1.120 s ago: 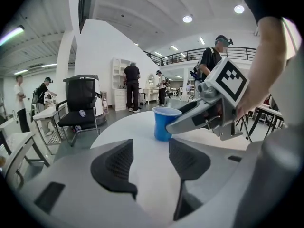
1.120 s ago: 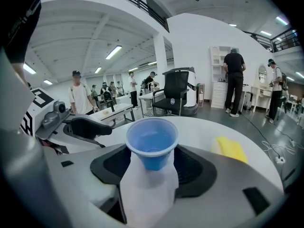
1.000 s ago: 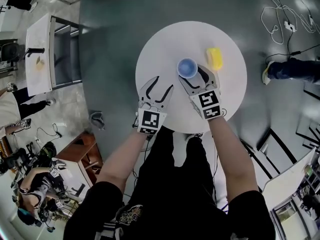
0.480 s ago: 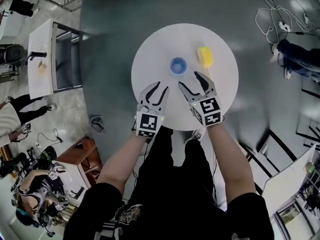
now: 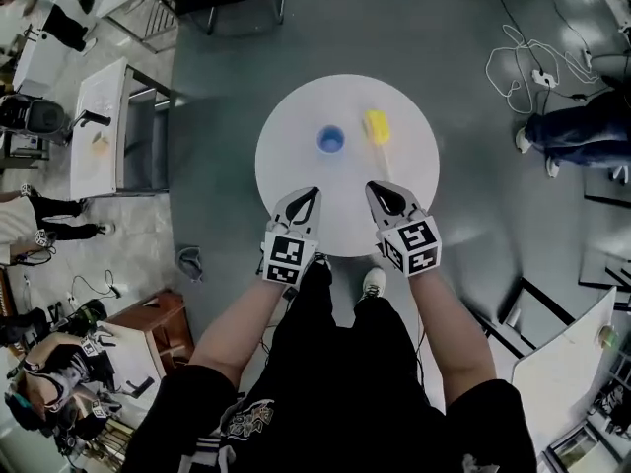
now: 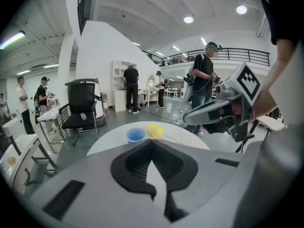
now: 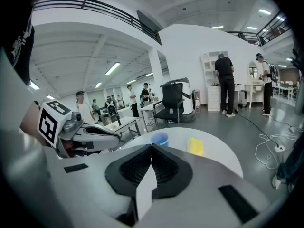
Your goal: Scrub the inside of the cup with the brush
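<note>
1. Scrubbing is not under way. The left gripper (image 5: 312, 194) and the right gripper (image 5: 375, 188) hover over the near edge of the round white surface (image 5: 286, 161), well apart from both task things.
2. Both pairs of fingers have just been closing and now meet tip to tip. Each gripper's own view shows the pads together with nothing between them, so both are empty.
3. The blue cup (image 5: 330, 140) stands upright on the far half of the surface, mouth up, so its axis is vertical. It is near the centre line, slightly left.
4. The yellow brush (image 5: 376, 126) lies flat just right of the cup, not touching it. Its yellow head is longer than wide, and the long axis runs near to far with a slight tilt. A faint pale line seems to trail from it toward the near right, perhaps a handle, but I cannot tell for sure.
5. My reading is that this is a resting pose. To scrub, both pairs of fingers must first spread. The left should reach forward to steady the cup by its wall. The right should take the brush at its near end, lift it, and turn the head down into the cup's mouth.
</note>
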